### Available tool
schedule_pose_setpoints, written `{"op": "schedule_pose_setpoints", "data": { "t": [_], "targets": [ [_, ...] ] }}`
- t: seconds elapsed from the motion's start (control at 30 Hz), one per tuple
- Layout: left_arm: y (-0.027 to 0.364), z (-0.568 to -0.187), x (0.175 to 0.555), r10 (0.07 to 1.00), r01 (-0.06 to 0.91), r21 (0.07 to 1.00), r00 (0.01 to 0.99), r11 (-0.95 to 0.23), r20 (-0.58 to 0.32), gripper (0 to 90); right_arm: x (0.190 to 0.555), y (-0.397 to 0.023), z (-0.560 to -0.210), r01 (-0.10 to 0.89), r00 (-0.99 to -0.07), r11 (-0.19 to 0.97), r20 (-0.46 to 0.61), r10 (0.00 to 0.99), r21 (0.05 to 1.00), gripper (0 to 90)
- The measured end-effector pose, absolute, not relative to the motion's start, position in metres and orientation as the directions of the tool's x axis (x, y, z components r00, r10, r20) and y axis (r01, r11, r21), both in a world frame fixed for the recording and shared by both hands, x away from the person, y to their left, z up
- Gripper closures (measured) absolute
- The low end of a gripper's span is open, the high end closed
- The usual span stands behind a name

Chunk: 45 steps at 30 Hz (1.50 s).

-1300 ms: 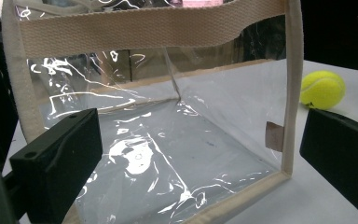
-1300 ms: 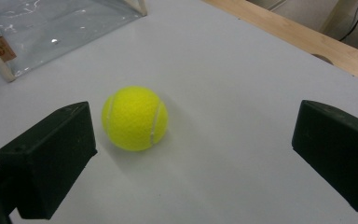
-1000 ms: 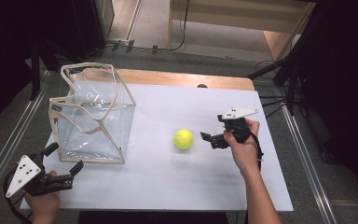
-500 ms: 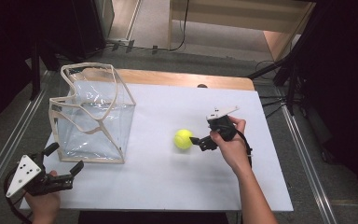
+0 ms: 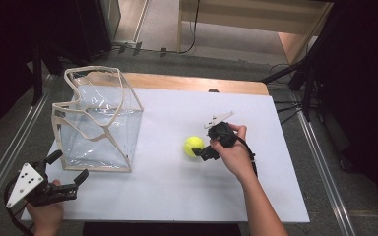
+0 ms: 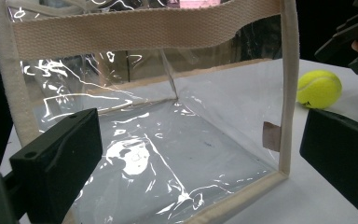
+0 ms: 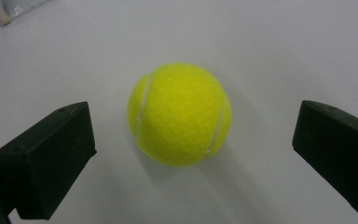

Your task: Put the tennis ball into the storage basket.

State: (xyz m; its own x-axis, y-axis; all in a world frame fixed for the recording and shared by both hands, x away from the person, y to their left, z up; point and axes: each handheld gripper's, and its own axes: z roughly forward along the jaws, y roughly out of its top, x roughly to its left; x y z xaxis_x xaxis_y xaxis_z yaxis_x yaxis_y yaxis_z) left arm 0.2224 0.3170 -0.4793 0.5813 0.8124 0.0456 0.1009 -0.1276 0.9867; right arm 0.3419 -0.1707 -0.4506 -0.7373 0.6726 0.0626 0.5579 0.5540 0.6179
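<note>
One clear bag (image 5: pixel 98 123) (well apart from ball (image 5: pixel 193 145)).

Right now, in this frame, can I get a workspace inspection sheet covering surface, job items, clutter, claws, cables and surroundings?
Surface: white tabletop, wooden strip along its far edge.
Job's things: yellow tennis ball on the table; clear bag with beige trim and handles standing open at the left, nothing seen inside.
Clutter: nothing seen.
Claws: right claw open, jaws either side of the ball without touching it; left claw open, holding nothing, aimed at the bag's near corner.
Cables: black cable trailing from the right claw along the wrist; more on the floor beyond the table.
Surroundings: dark curtains, metal rails, wooden furniture behind.
</note>
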Motion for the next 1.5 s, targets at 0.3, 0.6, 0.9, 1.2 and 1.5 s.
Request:
{"op": "schedule_pose_setpoints", "data": {
  "t": [0.3,0.6,0.9,1.2,1.5],
  "targets": [
    [0.317,-0.479,0.222,0.812,0.102,0.986,0.581,-0.132,0.048,0.0,0.348,-0.159,-0.461,0.581,-0.744,0.586,0.076,0.664,0.565,0.0],
    [0.317,-0.479,0.222,0.811,0.103,0.986,0.583,-0.132,0.048,0.0,0.353,-0.150,-0.470,0.580,-0.758,0.611,0.083,0.646,0.539,0.0],
    [0.316,-0.479,0.223,0.810,0.101,0.986,0.585,-0.133,0.049,0.0,0.357,-0.141,-0.478,0.577,-0.770,0.629,0.090,0.631,0.521,0.0],
    [0.316,-0.479,0.223,0.810,0.101,0.986,0.585,-0.133,0.049,0.0,0.359,-0.138,-0.482,0.583,-0.765,0.631,0.085,0.638,0.512,6.2],
    [0.316,-0.479,0.222,0.811,0.100,0.987,0.584,-0.129,0.047,0.0,0.360,-0.135,-0.487,0.585,-0.756,0.626,0.066,0.651,0.515,16.1]
  ]
}}
